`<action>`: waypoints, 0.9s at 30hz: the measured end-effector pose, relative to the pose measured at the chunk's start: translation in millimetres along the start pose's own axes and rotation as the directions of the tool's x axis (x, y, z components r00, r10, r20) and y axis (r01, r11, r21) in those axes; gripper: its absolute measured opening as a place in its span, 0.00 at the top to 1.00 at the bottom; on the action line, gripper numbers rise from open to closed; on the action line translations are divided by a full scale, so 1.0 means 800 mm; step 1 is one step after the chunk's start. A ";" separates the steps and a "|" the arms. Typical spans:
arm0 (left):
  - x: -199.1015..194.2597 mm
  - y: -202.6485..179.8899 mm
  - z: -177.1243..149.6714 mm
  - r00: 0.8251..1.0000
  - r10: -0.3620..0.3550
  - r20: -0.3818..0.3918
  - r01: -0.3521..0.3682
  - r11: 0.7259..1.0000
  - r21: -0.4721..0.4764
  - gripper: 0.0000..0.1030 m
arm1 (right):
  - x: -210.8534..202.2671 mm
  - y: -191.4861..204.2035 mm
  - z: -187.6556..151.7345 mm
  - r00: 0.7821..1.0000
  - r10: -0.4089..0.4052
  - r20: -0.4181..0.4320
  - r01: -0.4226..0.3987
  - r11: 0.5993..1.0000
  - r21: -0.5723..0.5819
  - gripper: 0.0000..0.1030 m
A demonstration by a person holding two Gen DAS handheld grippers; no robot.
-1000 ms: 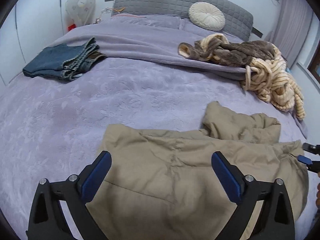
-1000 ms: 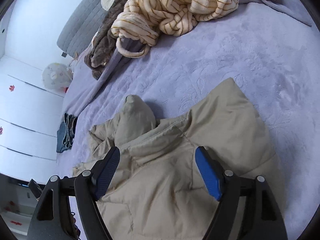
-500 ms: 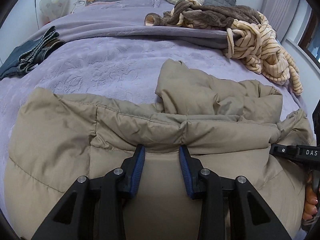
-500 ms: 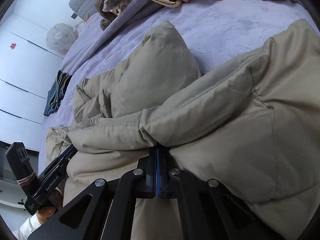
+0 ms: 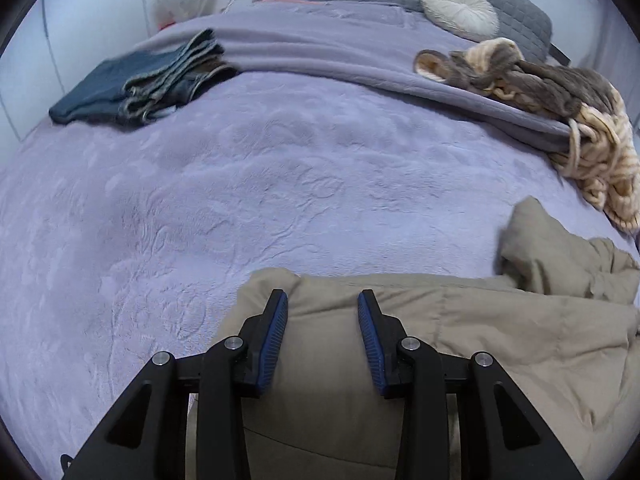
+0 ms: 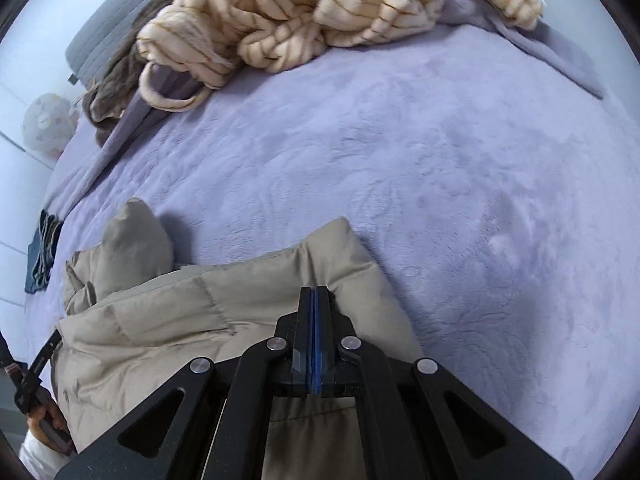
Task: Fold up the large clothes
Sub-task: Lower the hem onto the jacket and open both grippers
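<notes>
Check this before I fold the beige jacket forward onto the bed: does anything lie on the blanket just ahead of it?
Nothing visible does. The purple blanket ahead of the beige jacket is bare; the folded jeans and striped robe lie well beyond, near the headboard.

A: Where's the open room on the bed (image 5: 248, 184)?

B: The whole middle of the purple cover lies bare, from the near left edge up toward the far side.

A: And what blocks?

B: Folded jeans (image 5: 132, 84) at far left, the striped and brown heap (image 5: 552, 100) at far right, a round cushion (image 5: 460, 10) by the headboard. The tan puffy jacket (image 5: 460, 340) fills the near right.
</notes>
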State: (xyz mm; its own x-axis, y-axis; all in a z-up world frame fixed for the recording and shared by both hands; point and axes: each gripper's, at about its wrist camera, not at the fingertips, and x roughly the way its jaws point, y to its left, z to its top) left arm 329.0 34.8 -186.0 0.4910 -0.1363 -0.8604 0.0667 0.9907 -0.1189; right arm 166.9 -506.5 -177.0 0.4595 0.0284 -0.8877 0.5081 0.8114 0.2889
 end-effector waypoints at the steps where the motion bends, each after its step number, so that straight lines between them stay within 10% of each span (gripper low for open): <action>1: 0.008 0.006 -0.001 1.000 -0.002 -0.009 0.002 1.000 -0.016 0.62 | 0.008 -0.002 0.001 1.000 0.008 -0.011 -0.008 1.000 0.018 1.00; 21: -0.072 -0.009 -0.032 0.998 0.055 -0.015 -0.053 0.993 0.104 0.56 | -0.060 0.011 -0.039 0.996 0.078 0.045 -0.081 0.994 0.074 0.96; 24: -0.091 -0.008 -0.044 0.998 0.057 -0.021 -0.054 0.994 0.098 0.24 | -0.075 0.014 -0.055 0.994 0.099 0.036 -0.102 0.992 0.076 0.95; 27: -0.110 -0.008 -0.058 0.999 0.042 -0.019 -0.040 0.995 0.090 0.22 | -0.088 0.015 -0.073 0.993 0.115 0.025 -0.117 0.990 0.074 0.86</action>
State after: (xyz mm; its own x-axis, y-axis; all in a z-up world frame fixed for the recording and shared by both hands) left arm 245.2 40.0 -132.8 0.4766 -0.0944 -0.8740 0.1245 0.9914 -0.0392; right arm 98.5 -464.5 -132.1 0.5332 0.1066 -0.8393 0.5038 0.7569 0.4162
